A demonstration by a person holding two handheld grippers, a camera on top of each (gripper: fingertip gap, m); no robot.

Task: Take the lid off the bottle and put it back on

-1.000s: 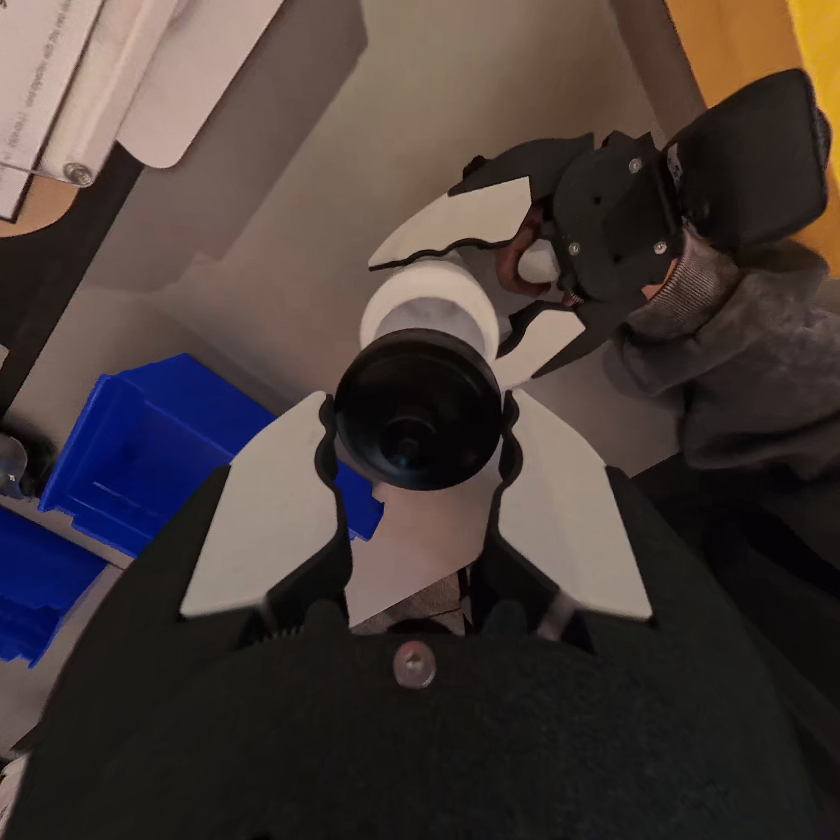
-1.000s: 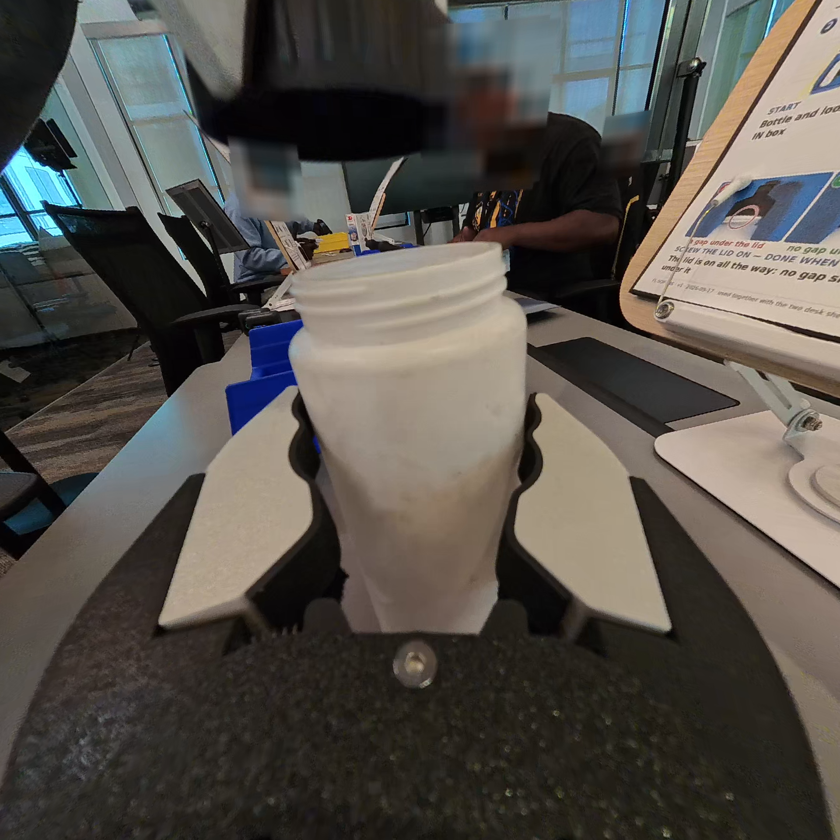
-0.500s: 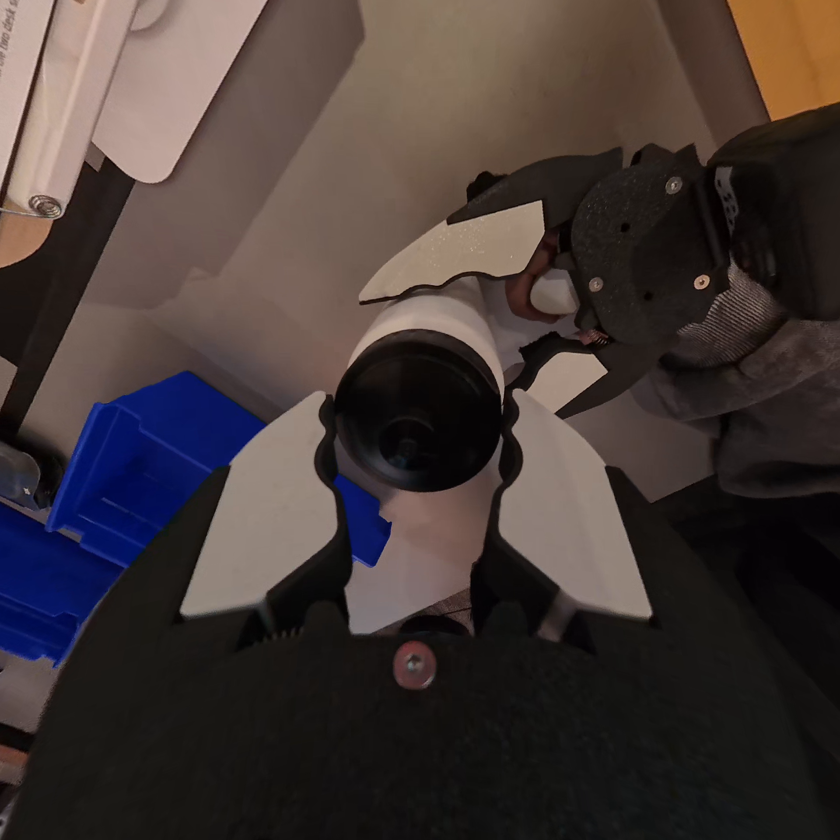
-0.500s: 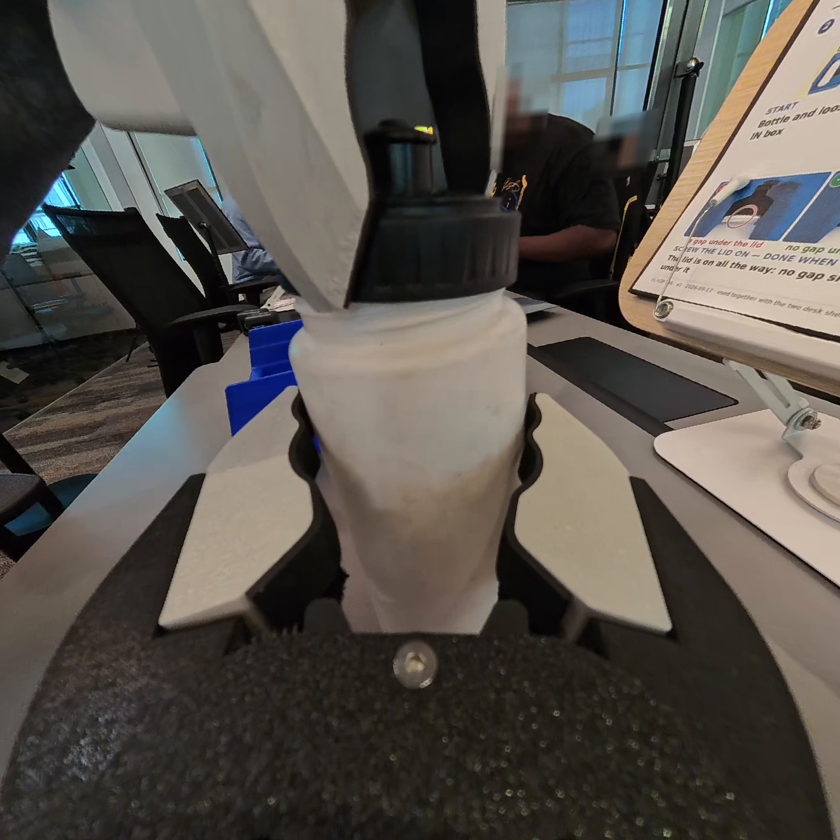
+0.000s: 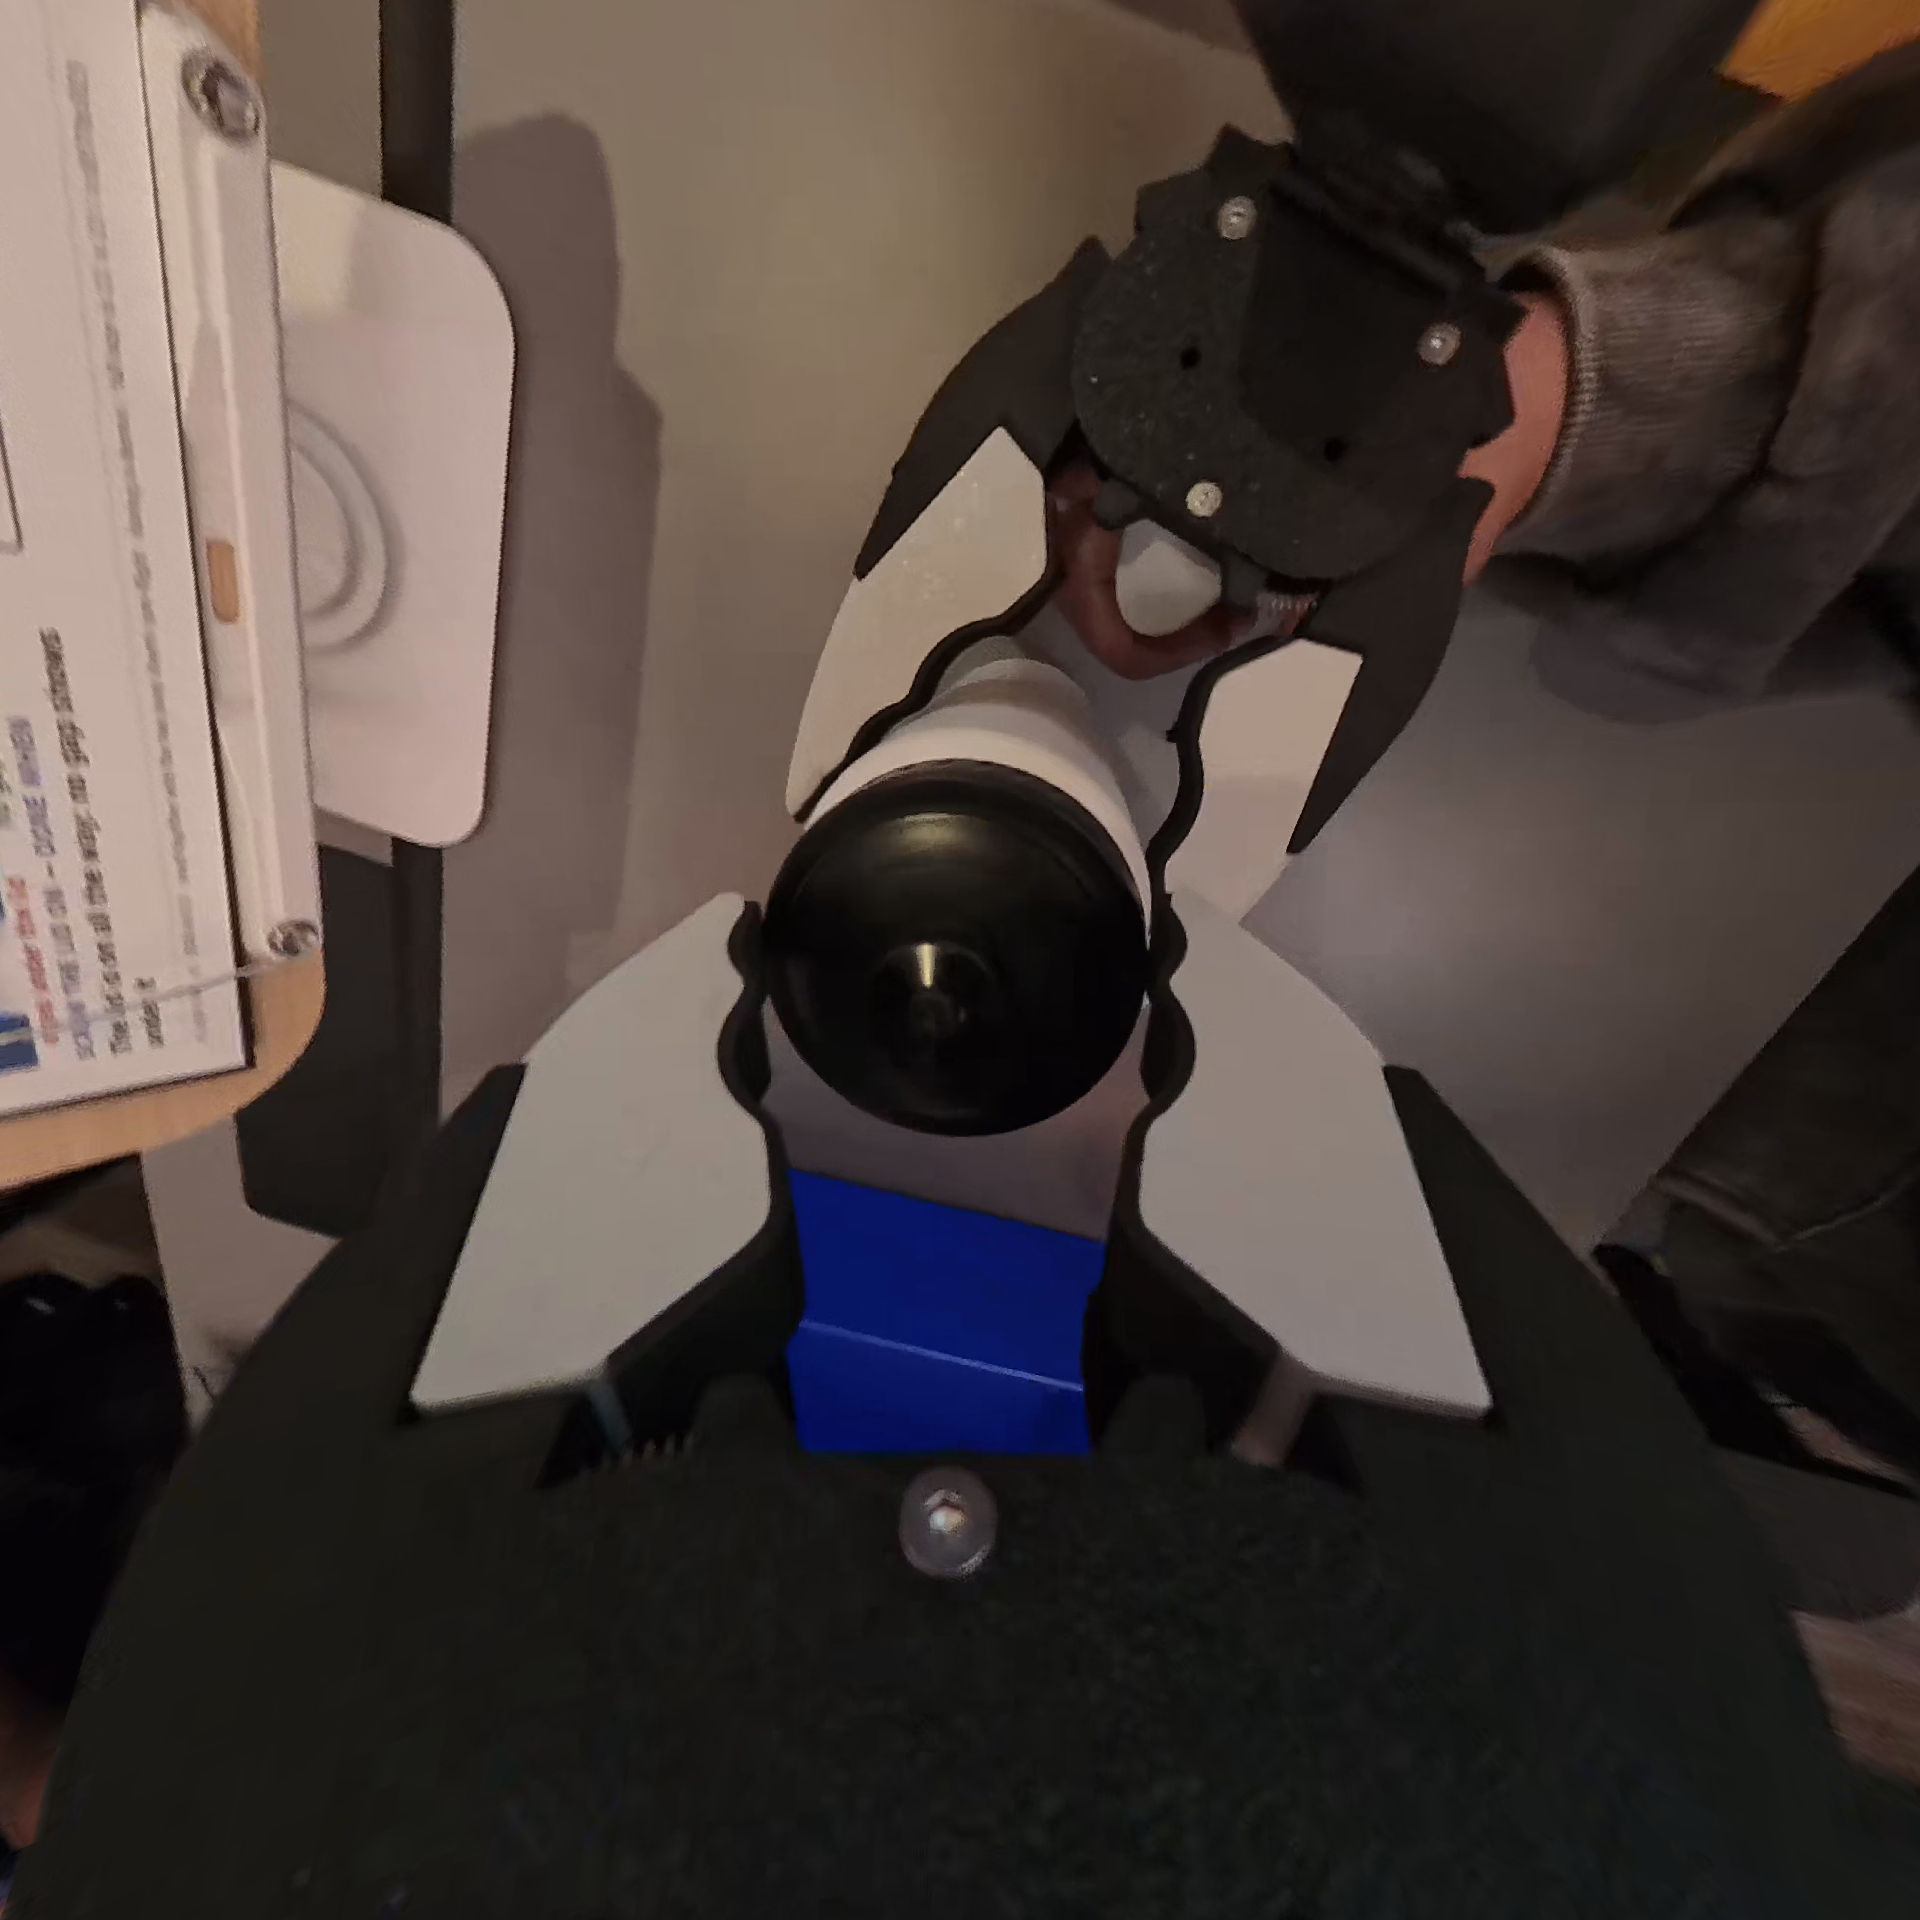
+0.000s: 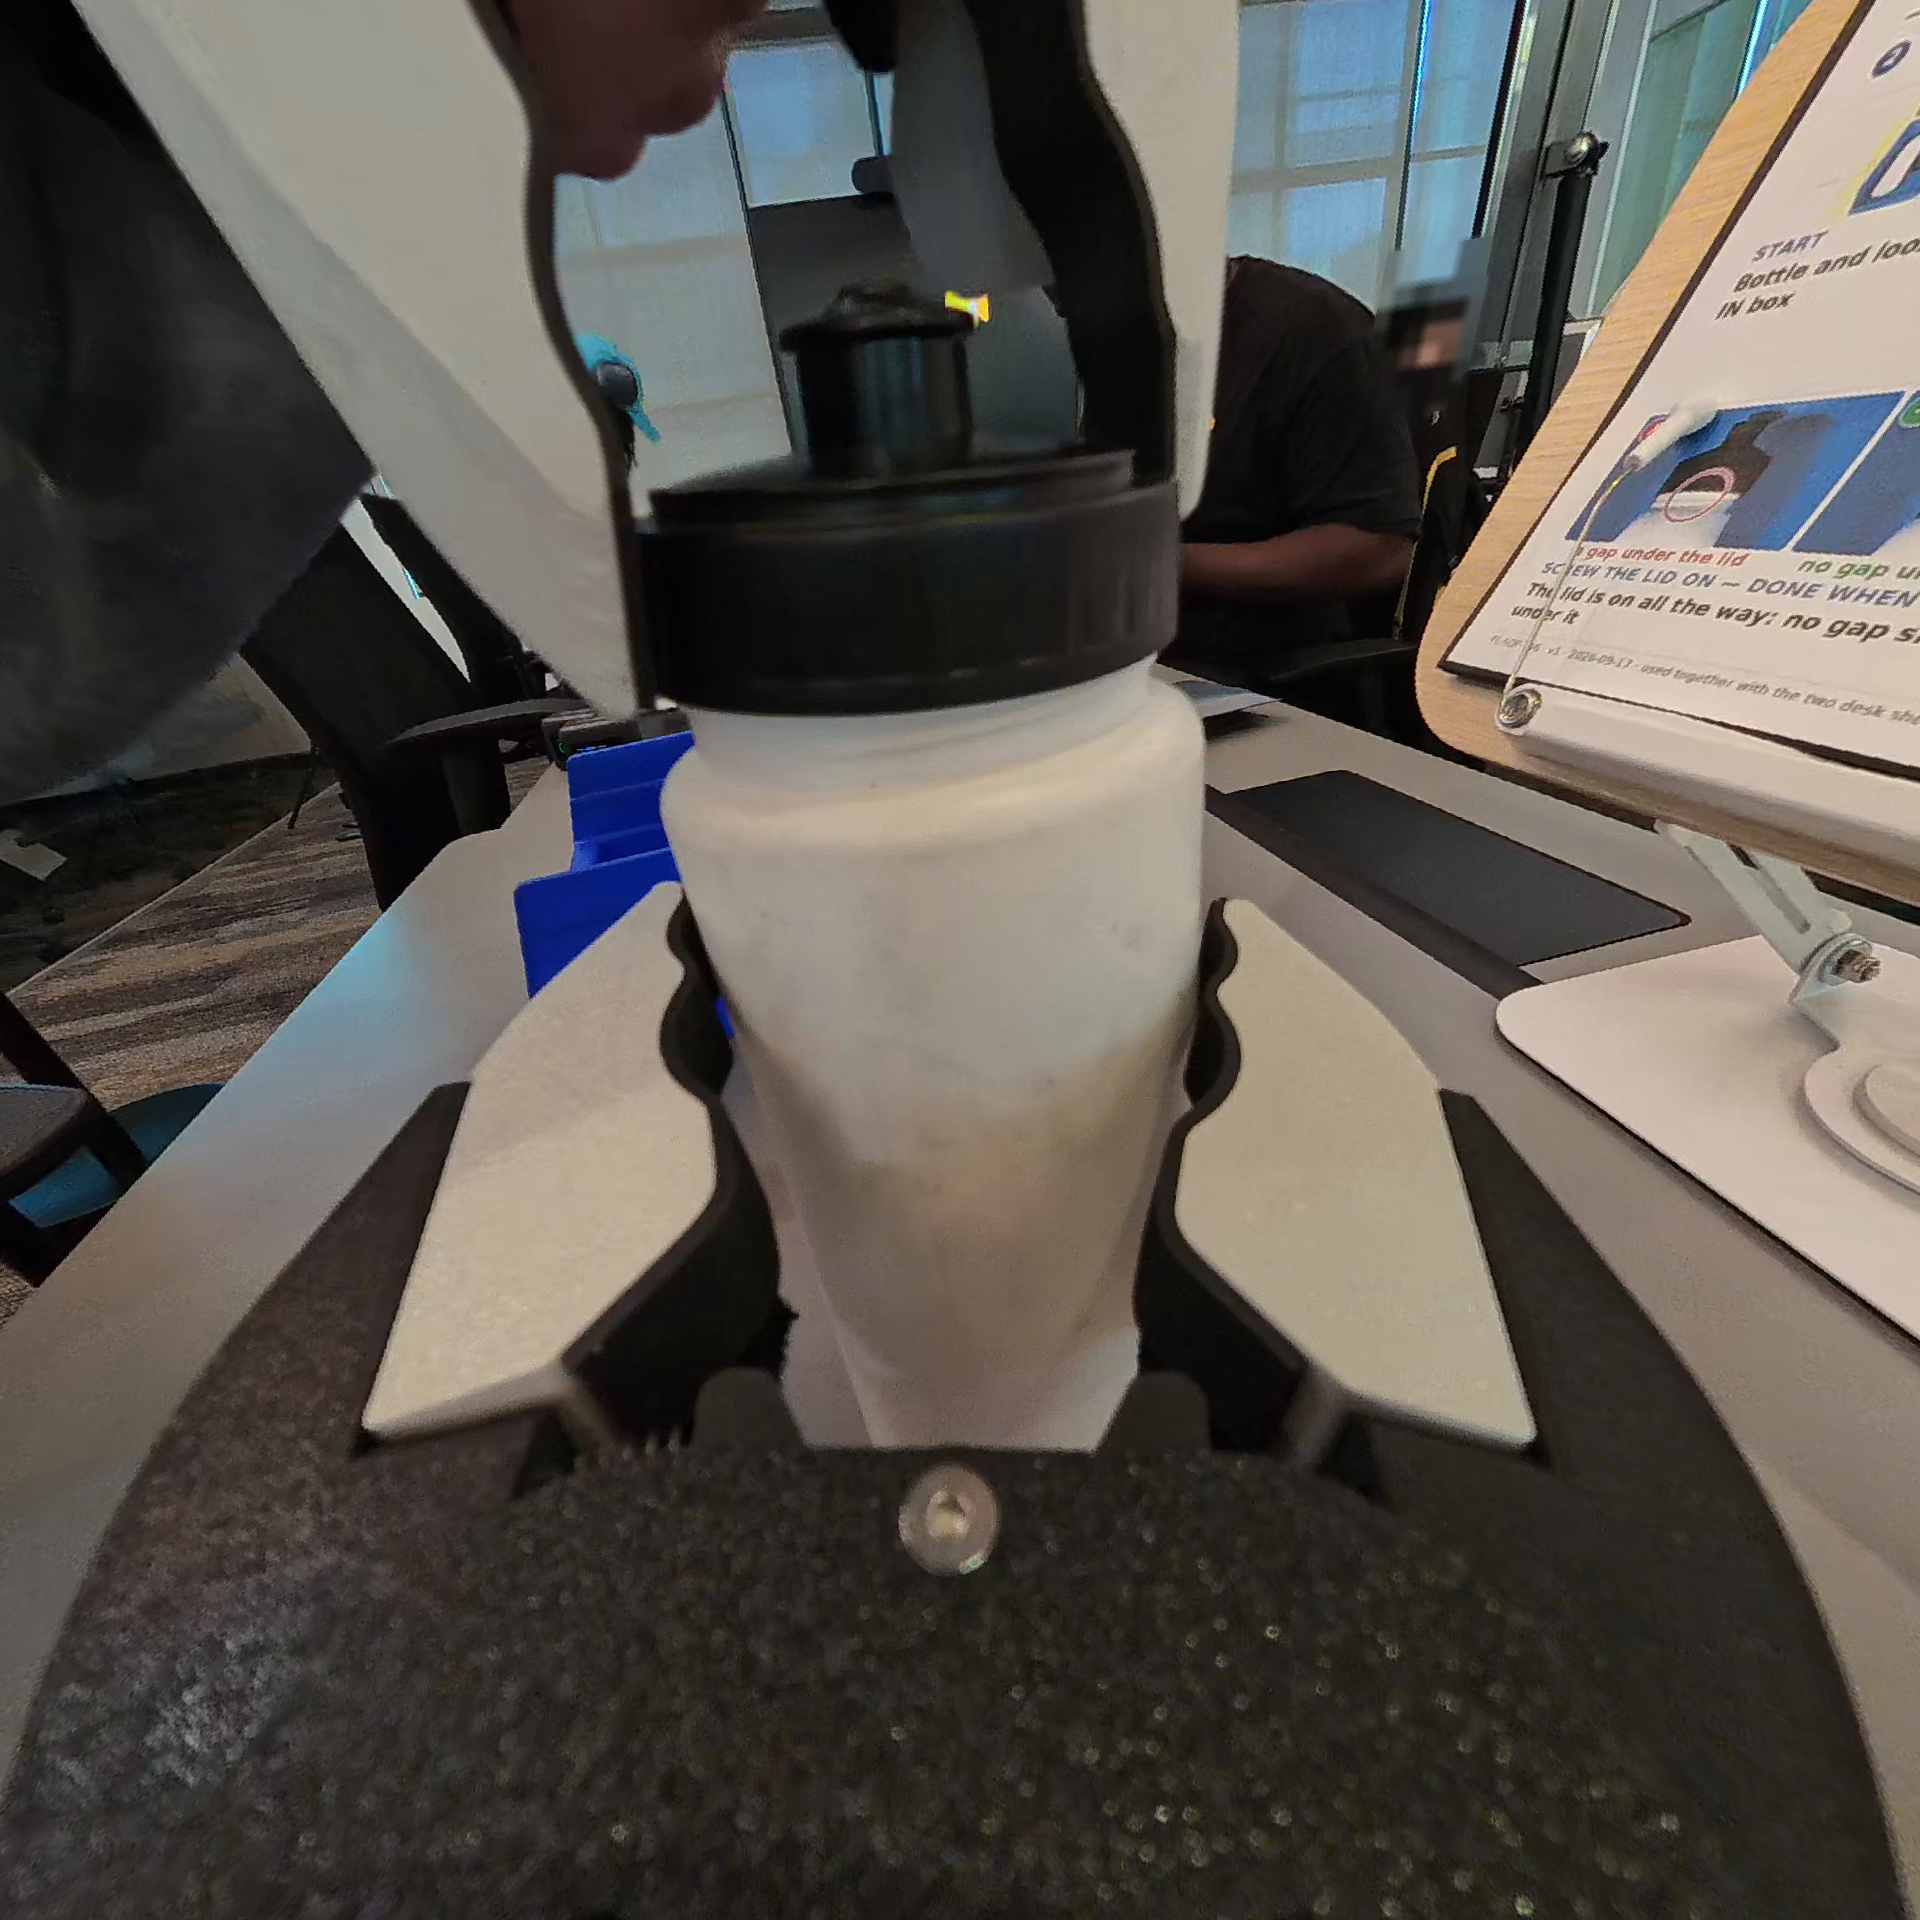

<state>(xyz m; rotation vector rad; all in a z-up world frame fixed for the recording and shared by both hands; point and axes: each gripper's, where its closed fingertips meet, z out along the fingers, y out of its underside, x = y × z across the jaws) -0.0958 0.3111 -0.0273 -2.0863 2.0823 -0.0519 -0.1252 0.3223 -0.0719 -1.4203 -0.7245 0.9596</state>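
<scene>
We see the white bottle (image 6: 935, 997) standing upright, its long axis vertical and its mouth pointing straight up, held above the grey table (image 6: 260, 1122) in front of a blue bin (image 6: 603, 842). Whether its base touches the table we cannot tell, since the gripper hides it. The right gripper (image 6: 940, 997) comes in level from the side and is closed onto the bottle's body, one finger pressed against each flank below the shoulder.

The black lid (image 6: 904, 613) sits on the bottle's neck with its spout pointing up along the same vertical axis (the ribbed rim meets the white shoulder, though blur keeps us from judging any gap). The left gripper (image 5: 951, 997) reaches down from above, looking along the bottle's axis, and its two fingers are clamped on opposite sides of the lid's rim, open only as wide as the lid itself.

In the left wrist view we look straight down on the lid (image 5: 951, 956), with the bottle (image 5: 997, 727) running away beneath it and the right gripper (image 5: 1049, 686) around its lower body. Beside it stands a wooden instruction board (image 6: 1704, 395) on a white stand (image 6: 1714, 1070), with a black mat (image 6: 1455, 873) behind.
</scene>
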